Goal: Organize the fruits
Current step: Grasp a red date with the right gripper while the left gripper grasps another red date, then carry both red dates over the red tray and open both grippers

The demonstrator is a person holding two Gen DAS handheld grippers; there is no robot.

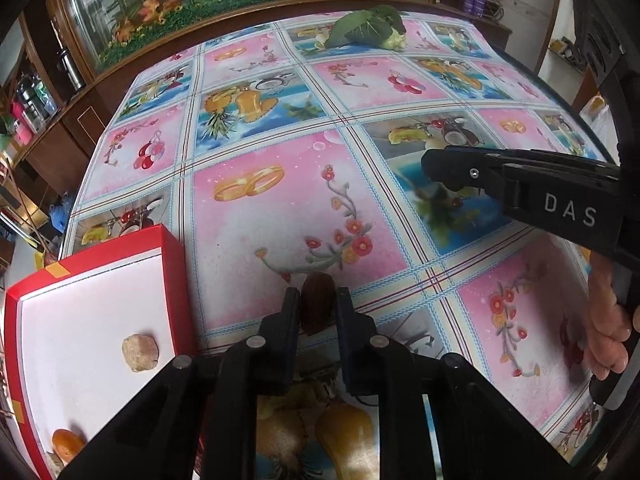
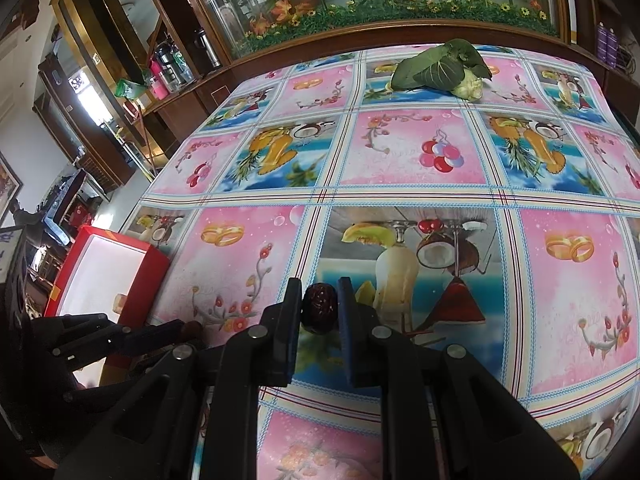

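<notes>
**Both grippers loaded, one date each, box at left edge**

Left gripper (image 1: pixel 318 302): jaws closed on a reddish-brown date (image 1: pixel 318 304), clamped between the two pads, tip of the fruit sticking up past the fingertips. It sits over the patterned tablecloth (image 1: pixel 280 208), just right of the red box (image 1: pixel 170 280).

Right gripper (image 2: pixel 320 304): jaws clenched on a dark red wrinkled date (image 2: pixel 319 309), held between the pads over the tablecloth panel printed with coconut and glass. In the left wrist view this gripper comes in from the right edge, "DAS" lettering on its side, a hand (image 1: pixel 608 332) wrapped on its handle. The date isn't visible from that angle.

Red box: open, white interior, on the table's left edge. Inside: a pale tan lumpy fruit (image 1: pixel 140 352) lying mid-floor, and an orange fruit (image 1: pixel 68 442) at the near corner, partly hidden by the left gripper's body. Can't identify either one.

In the right wrist view the left gripper (image 2: pixel 176 332) is low on the left, beside the box's near right wall, with a bit of its date showing at the fingertips.

Far side of the table: a leafy green vegetable (image 2: pixel 440 66) with a pale stem end, well apart from both grippers and the box.
</notes>
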